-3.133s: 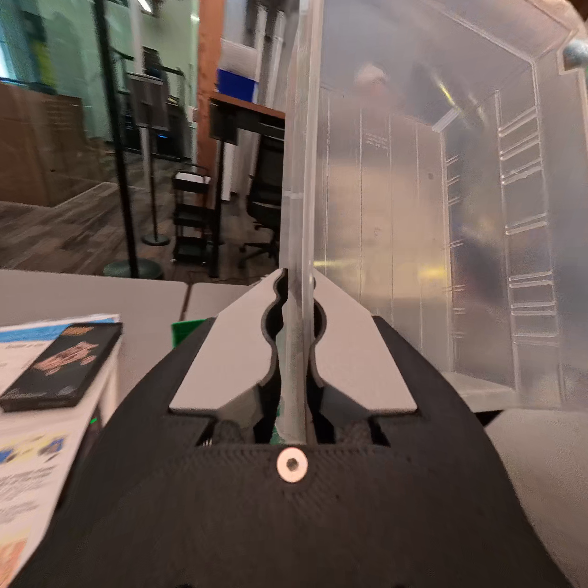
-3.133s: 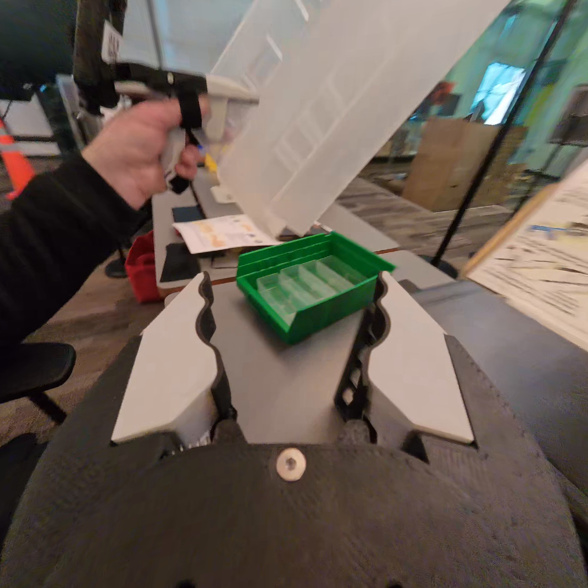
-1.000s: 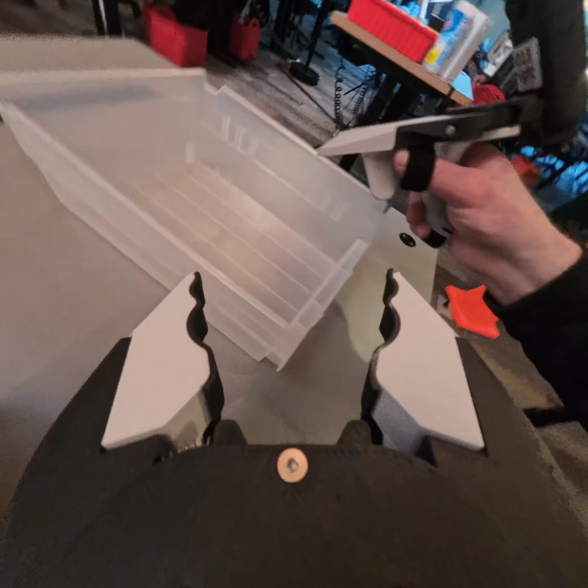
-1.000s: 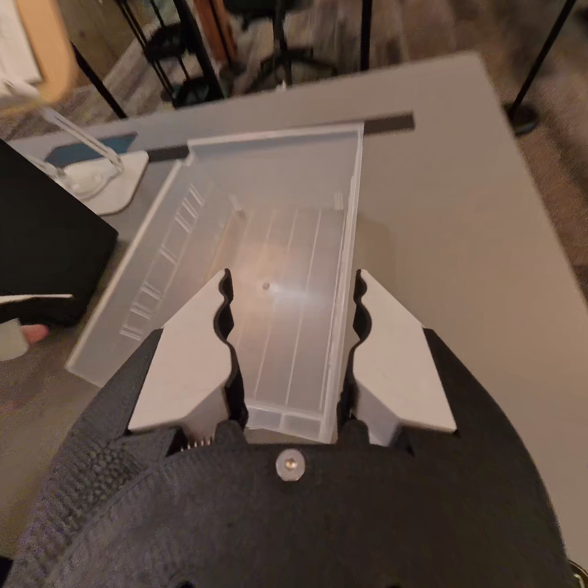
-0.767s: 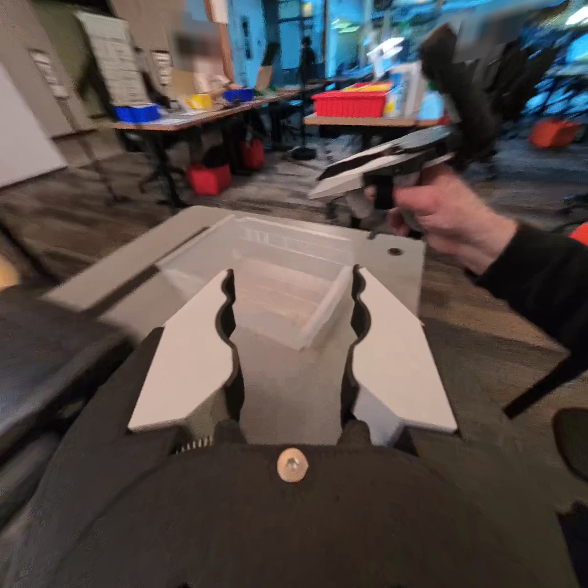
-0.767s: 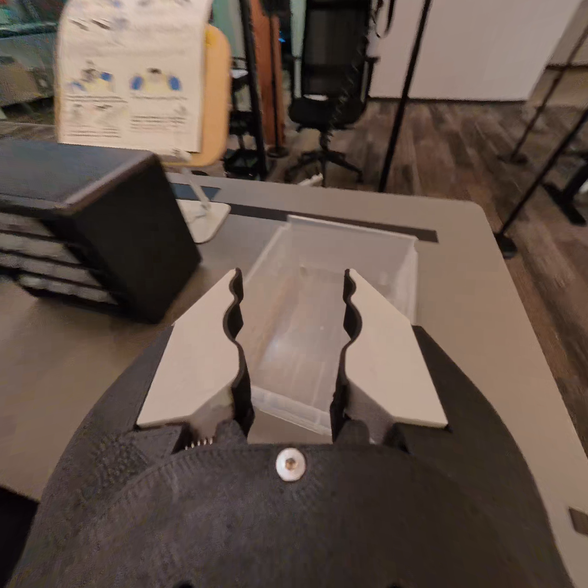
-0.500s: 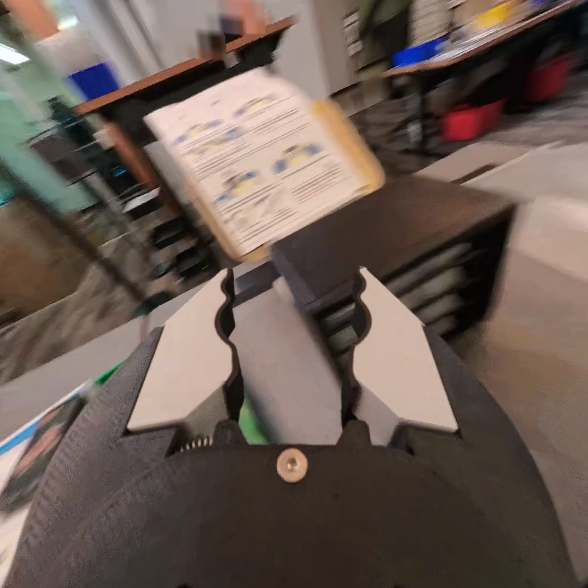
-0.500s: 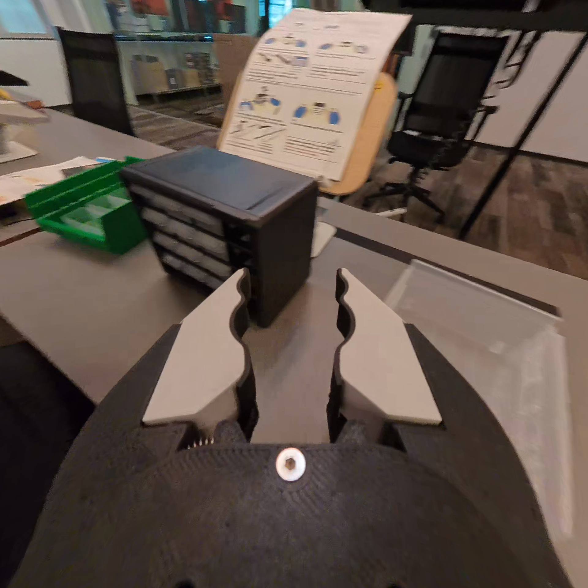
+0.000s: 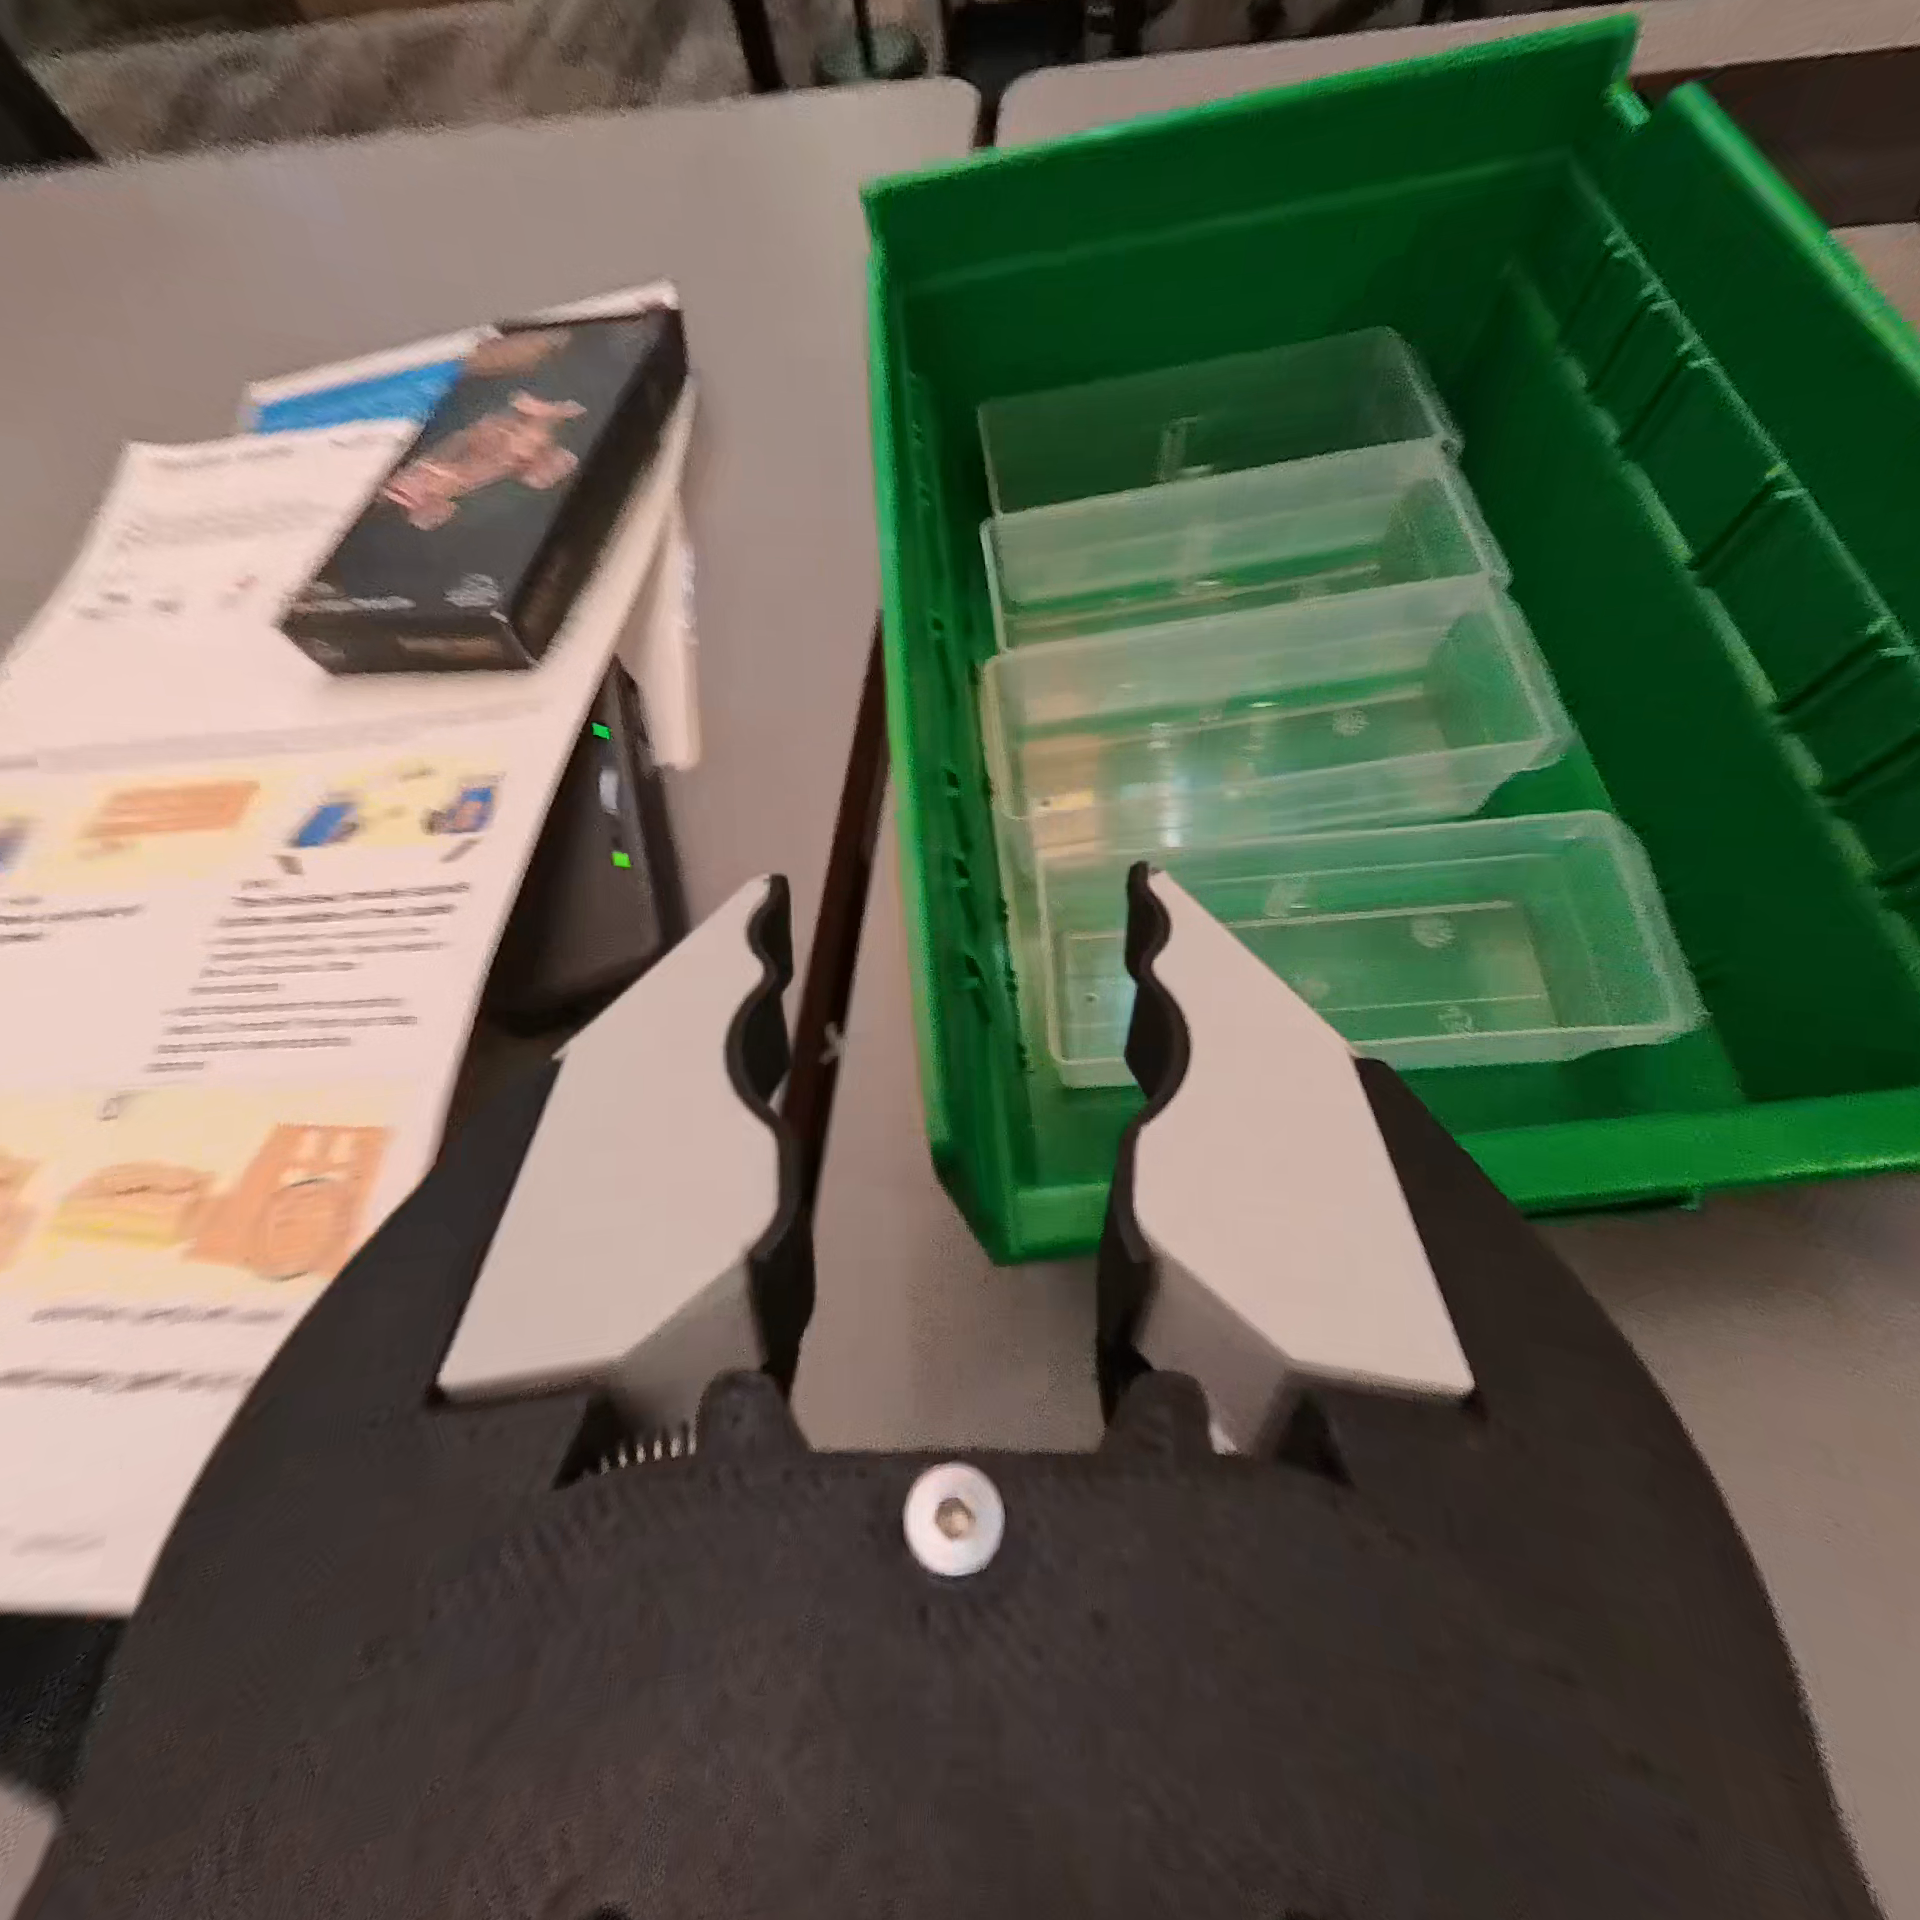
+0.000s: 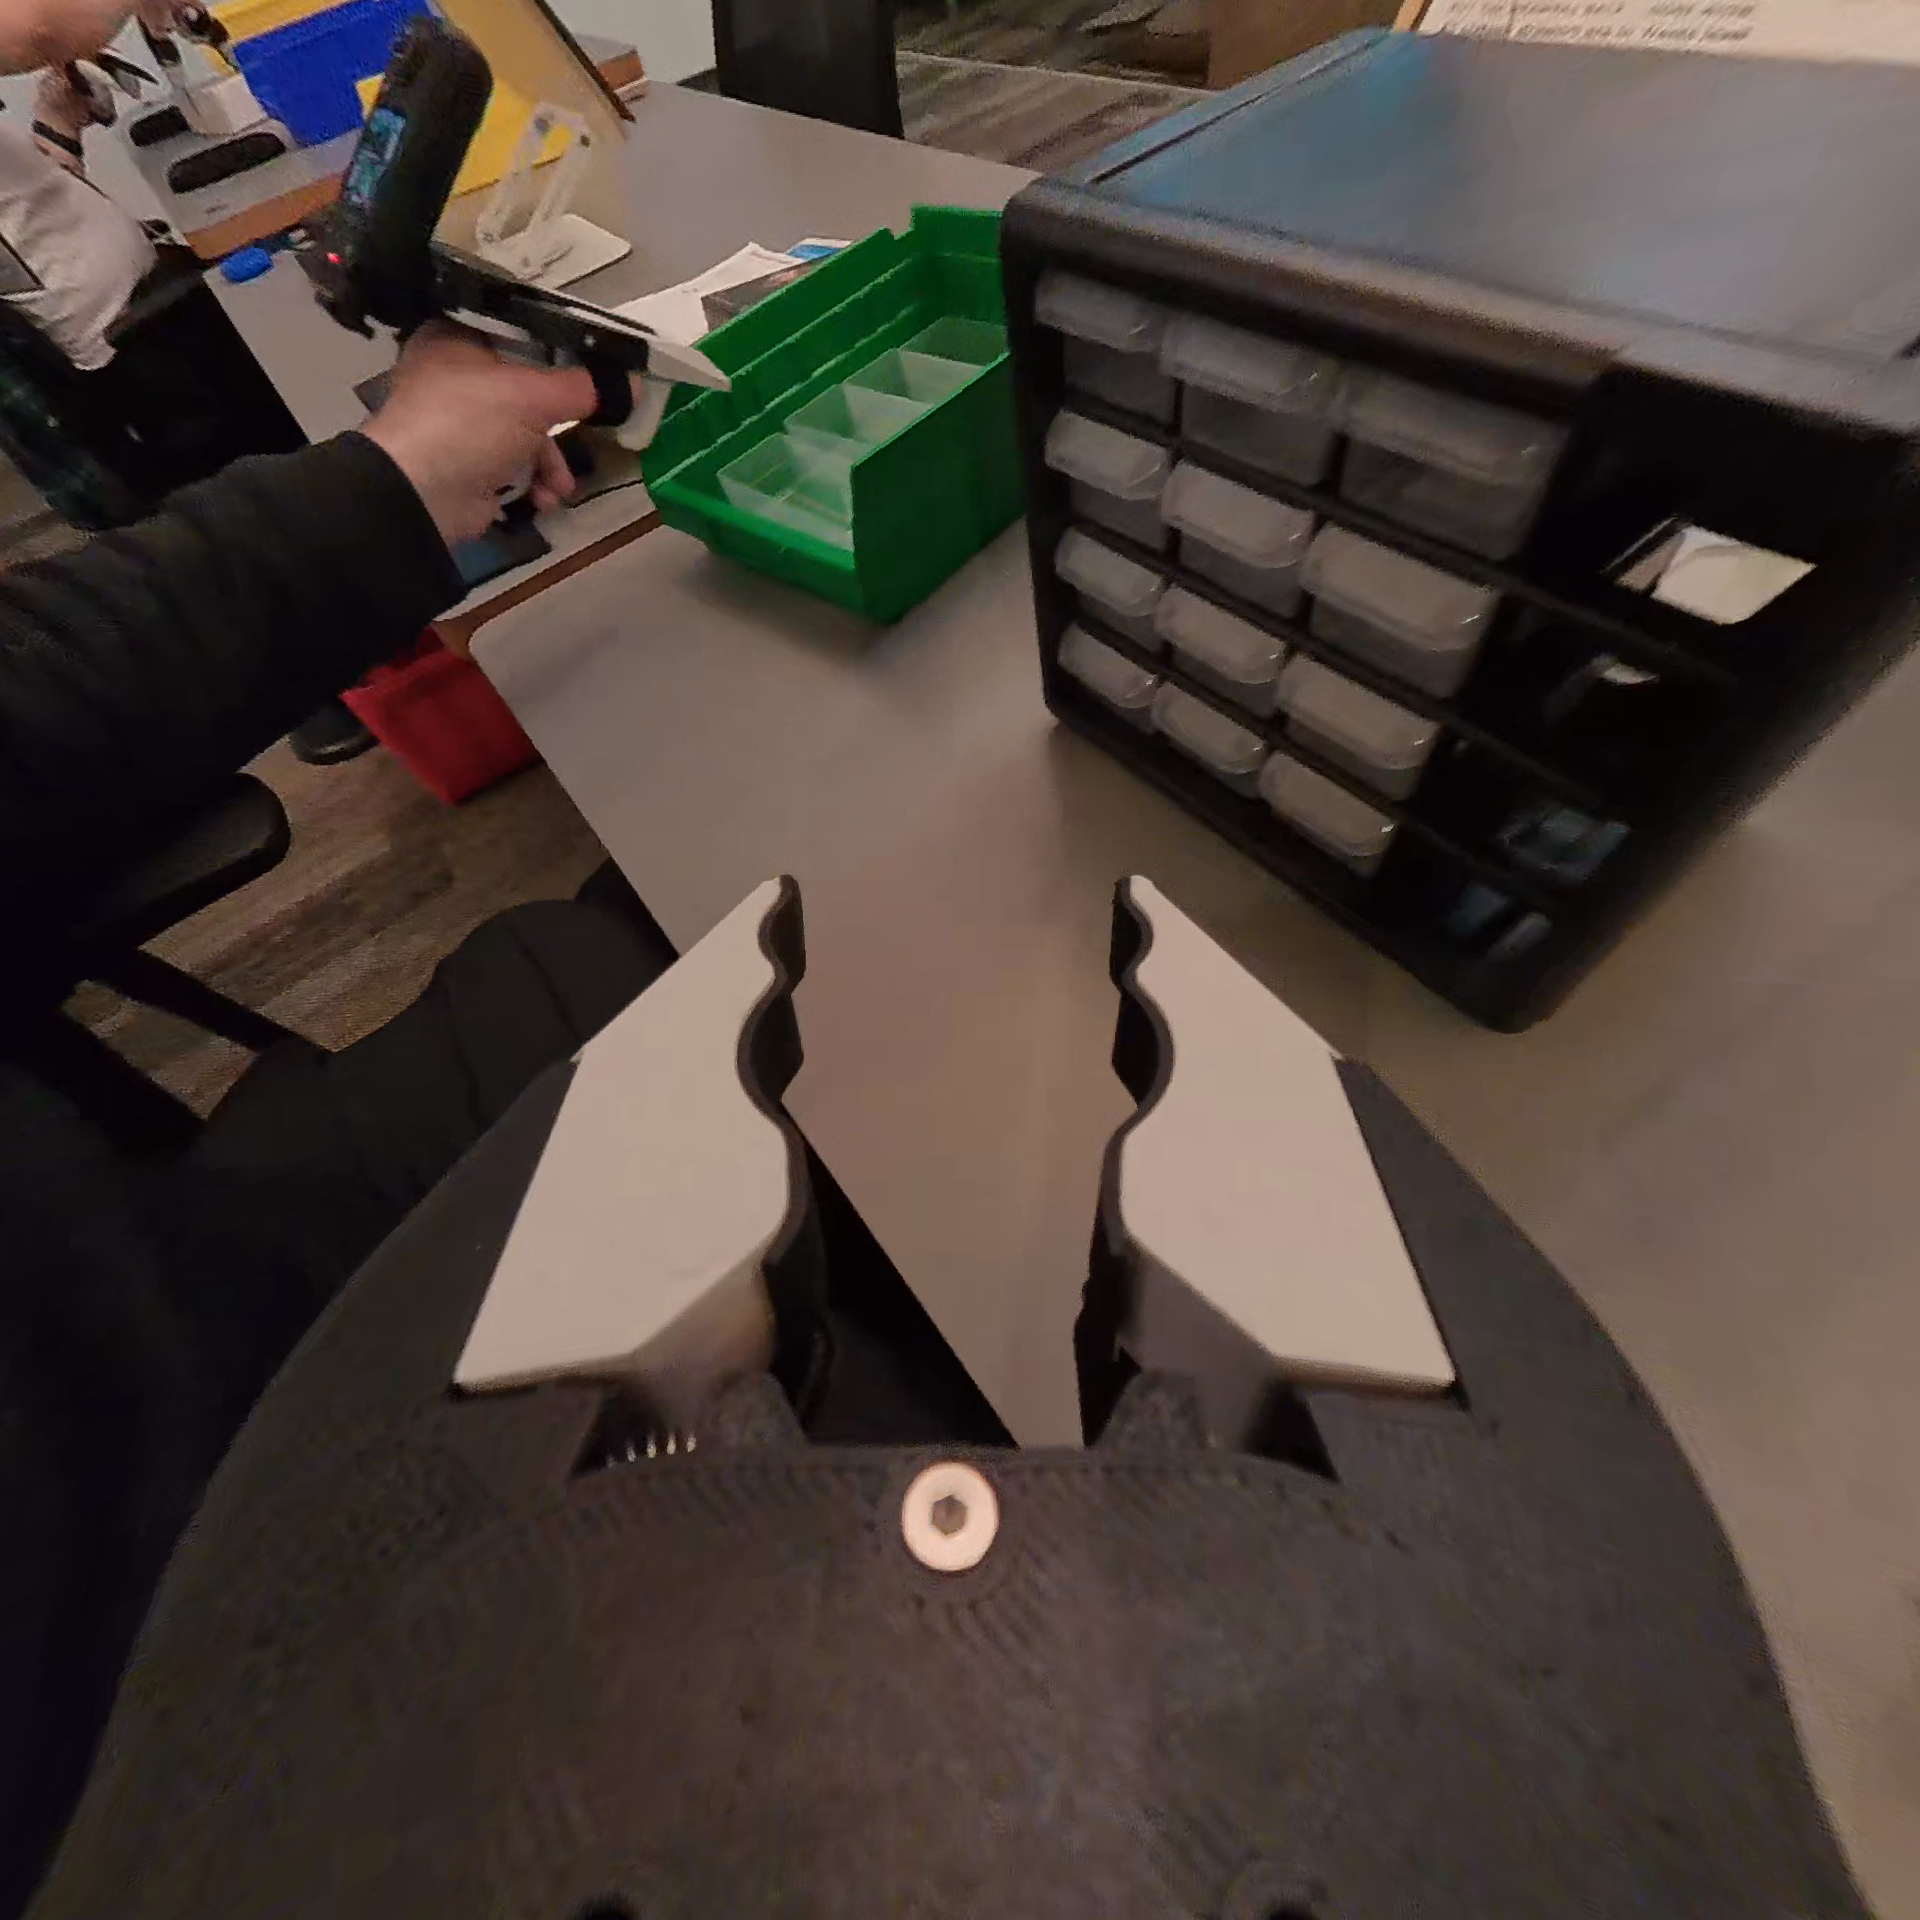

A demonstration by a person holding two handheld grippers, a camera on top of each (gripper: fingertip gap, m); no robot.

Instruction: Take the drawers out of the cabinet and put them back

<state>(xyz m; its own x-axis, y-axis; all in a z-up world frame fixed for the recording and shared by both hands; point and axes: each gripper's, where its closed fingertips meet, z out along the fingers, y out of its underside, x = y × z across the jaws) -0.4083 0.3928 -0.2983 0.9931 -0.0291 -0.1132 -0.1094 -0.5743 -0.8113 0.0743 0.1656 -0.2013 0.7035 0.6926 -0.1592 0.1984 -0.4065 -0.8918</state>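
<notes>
Hovering over the green bin (image 9: 1195, 239), left gripper (image 9: 954, 883) gapes above 4 drawers (image 9: 1278, 727).

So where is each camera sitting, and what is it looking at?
Left wrist view: sits on the left gripper, looking down past its two open fingers at the green bin holding four clear drawers, with papers beside it.
Right wrist view: sits on the right gripper, looking across the grey table at the black cabinet; its own open fingers show, plus the person's left hand and sleeve.
Shared: the green bin with the drawers shows in both views.
</notes>
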